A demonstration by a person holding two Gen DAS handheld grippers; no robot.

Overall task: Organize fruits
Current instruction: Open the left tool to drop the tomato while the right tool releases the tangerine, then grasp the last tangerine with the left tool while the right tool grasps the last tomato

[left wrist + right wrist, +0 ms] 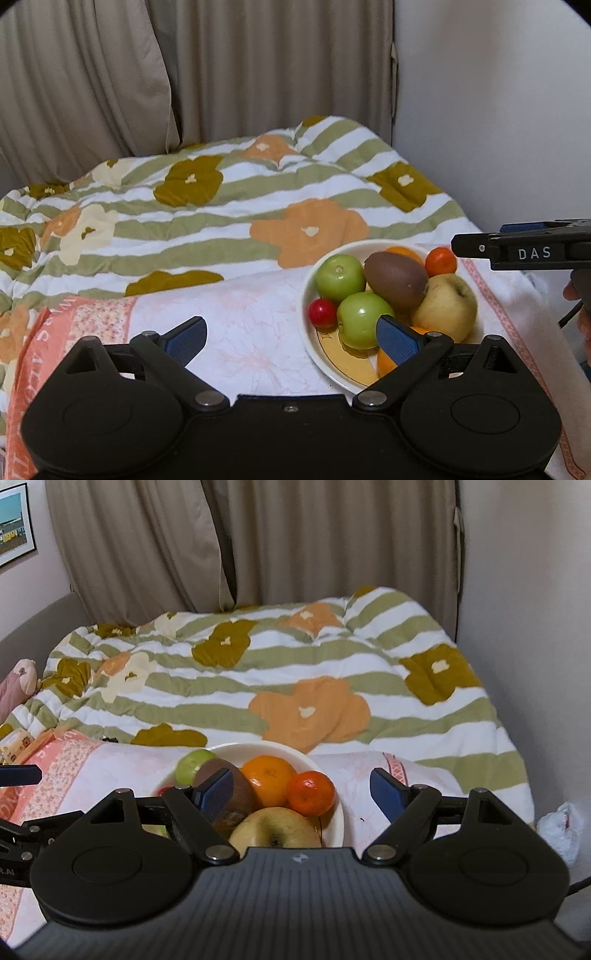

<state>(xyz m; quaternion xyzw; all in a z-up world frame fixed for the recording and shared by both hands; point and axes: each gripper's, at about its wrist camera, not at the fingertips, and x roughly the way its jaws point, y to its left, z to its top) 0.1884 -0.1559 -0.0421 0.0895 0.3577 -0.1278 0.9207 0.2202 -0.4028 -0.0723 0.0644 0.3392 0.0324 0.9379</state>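
Jaws on both grippers stand wide apart, gripping nothing. Left gripper hangs over the pink towel, its right pad in front of the white bowl. Right gripper hovers above that bowl, which holds green apples, a kiwi, a yellow apple, oranges and a tangerine. Beyond lies the flowered quilt on the bed.

Black left gripper, blue ribbed fingers, silver screws, white "DAS" lettering
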